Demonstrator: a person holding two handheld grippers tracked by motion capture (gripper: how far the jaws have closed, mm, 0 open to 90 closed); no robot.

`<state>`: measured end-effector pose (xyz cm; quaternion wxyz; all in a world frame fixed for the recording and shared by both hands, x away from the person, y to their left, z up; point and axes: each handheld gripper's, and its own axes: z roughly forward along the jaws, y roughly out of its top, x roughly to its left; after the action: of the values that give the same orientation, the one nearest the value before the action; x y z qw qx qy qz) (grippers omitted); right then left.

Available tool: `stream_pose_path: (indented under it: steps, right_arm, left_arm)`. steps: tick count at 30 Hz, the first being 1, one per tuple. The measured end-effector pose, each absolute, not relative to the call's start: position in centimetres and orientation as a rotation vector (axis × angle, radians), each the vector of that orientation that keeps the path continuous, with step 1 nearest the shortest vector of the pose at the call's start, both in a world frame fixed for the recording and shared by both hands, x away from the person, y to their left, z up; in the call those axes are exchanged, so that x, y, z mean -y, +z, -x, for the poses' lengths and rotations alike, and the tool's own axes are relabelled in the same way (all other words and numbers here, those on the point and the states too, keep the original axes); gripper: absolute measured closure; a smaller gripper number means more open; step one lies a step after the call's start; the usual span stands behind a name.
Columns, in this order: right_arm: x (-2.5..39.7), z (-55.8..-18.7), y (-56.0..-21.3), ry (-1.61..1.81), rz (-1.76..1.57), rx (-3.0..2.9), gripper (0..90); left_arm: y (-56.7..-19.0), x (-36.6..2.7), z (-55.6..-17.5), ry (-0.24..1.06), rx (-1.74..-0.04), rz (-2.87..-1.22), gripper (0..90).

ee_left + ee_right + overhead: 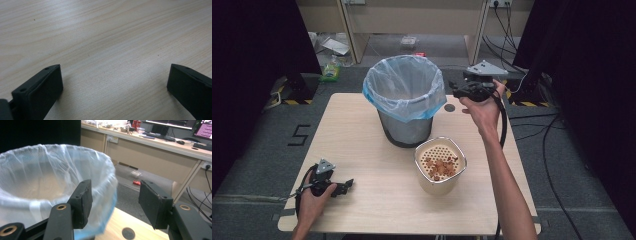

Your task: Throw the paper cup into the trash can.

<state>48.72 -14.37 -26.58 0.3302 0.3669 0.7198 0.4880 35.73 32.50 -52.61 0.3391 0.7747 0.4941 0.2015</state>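
A grey waste bin (404, 102) lined with a pale blue plastic bag stands at the back middle of the wooden table (362, 150). In front of it, to the right, sits a cream strainer bowl (440, 162) holding brownish scraps. My right gripper (455, 89) hovers open just right of the bin's rim, nothing between its jaws; in the right gripper view the bin's bag (37, 177) fills the left. My left gripper (348, 185) rests open on the table near the front left corner, over bare wood (112, 50).
A round dark hole (449, 107) marks the table near the bin's right. Behind the table are wooden desks (412, 25), cables on the floor (512, 35) and a green item (330, 72). Black curtains flank both sides.
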Motion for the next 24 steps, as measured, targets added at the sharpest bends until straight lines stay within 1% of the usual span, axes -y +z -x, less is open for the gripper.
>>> stream_pose_path:
  steps: [7,12,15,16,20,21,23,24]
  right_arm:
    - [16.8,-47.1,-28.0,1.235,-0.972,-1.890,42.4]
    - [18.6,-45.6,-31.0,1.206,-1.014,-1.912,40.7]
    - [19.1,-45.2,-31.9,1.196,-1.036,-1.927,40.2]
    - [19.7,-44.8,-33.0,1.181,-1.051,-1.935,40.0]
    - [20.5,-44.3,-34.2,1.170,-1.079,-1.938,39.4]
    - [21.1,-43.8,-35.2,1.162,-1.092,-1.937,39.3]
    - [21.5,-43.4,-36.0,1.143,-1.108,-1.944,38.5]
    - [21.5,-43.4,-36.0,1.143,-1.108,-1.944,38.5]
  left_arm:
    - [-52.6,-32.5,-35.7,0.525,-1.286,-2.018,0.0]
    - [-52.6,-32.5,-35.7,0.525,-1.286,-2.019,0.0]
    - [-52.6,-32.5,-35.7,0.525,-1.286,-2.019,0.0]
    - [-52.6,-32.5,-35.7,0.525,-1.286,-2.019,0.0]
    - [-52.6,-32.5,-35.7,0.525,-1.286,-2.020,0.0]
    - [-52.6,-32.5,-35.7,0.525,-1.286,-2.019,0.0]
    - [-52.6,-32.5,-35.7,0.525,-1.286,-2.019,0.0]
    - [-52.6,-32.5,-35.7,0.525,-1.286,-2.019,0.0]
